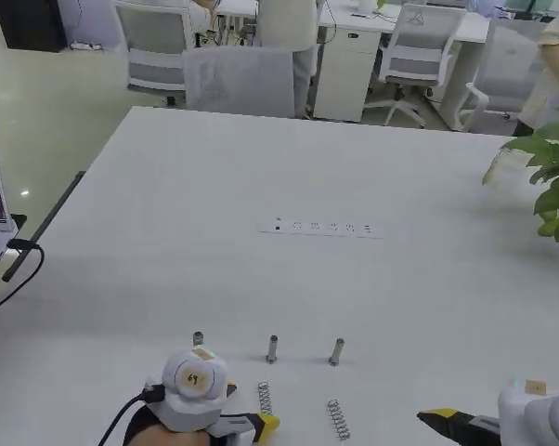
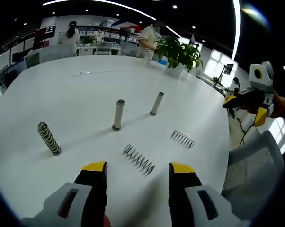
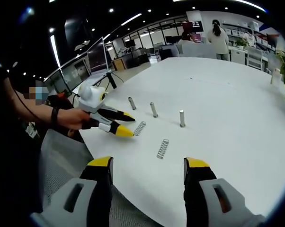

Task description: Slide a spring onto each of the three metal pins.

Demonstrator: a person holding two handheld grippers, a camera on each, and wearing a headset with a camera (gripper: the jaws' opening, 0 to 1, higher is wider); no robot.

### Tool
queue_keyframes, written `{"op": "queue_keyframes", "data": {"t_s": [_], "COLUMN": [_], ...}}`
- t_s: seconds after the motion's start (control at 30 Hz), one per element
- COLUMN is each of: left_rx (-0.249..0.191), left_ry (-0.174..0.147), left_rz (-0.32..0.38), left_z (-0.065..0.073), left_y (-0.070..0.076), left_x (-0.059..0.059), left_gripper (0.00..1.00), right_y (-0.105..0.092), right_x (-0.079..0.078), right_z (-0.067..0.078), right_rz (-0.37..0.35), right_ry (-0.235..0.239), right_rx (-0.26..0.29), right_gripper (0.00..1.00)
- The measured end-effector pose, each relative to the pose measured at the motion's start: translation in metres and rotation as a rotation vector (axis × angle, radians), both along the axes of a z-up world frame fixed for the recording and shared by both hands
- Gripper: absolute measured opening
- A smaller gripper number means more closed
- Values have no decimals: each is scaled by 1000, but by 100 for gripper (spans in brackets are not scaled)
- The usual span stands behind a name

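While both tongs hover low over the near side of the white tabletop (image 1: 168, 186), the left gripper (image 2: 138, 167) has its yellow-tipped jaws spread wide with nothing between them. It points at a loose silver coil spring (image 2: 139, 160) lying flat just ahead. A second loose coil spring (image 2: 182, 139) lies flat beside the first, towards the right gripper (image 3: 148, 163), and that one's jaws are parted and empty too. Beyond the springs, three short upright metal pins stand in a row. The spring-wrapped pin (image 2: 48, 138) at the left gripper's end is already dressed. The bare middle pin (image 2: 118, 115) and the bare end pin (image 2: 156, 103) stand uncovered. A green leafy plant (image 1: 553, 177) sits at the table's far right.
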State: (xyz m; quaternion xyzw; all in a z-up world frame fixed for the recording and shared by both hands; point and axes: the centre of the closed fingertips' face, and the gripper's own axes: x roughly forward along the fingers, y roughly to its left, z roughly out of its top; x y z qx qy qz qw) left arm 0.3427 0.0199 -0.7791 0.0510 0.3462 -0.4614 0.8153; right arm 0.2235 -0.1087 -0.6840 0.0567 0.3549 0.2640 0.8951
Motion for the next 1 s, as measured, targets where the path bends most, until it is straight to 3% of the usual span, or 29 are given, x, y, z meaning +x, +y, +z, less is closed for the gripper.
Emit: {"op": "queue_keyframes", "data": {"t_s": [0.17,0.2,0.63,1.0], "left_rx": [-2,-3,19,65], "left_ry": [6,-7,-36,-76], "left_rz": [25,27,59,21], "left_z": [-3,-2,-5,-7], "left_y": [-5,-7,-12,-18], "left_x": [-1,1,7,6], "left_gripper": [45,45,35,28], "right_y": [0,1,4,-1], "right_x": [0,0,2,2], "right_z": [-1,-1,-1,0], "right_rz": [-5,-4,5,-3], "right_ry": [2,2,3,4], "right_rx": [6,7,9,9], "right_gripper": [58,58,58,57]}}
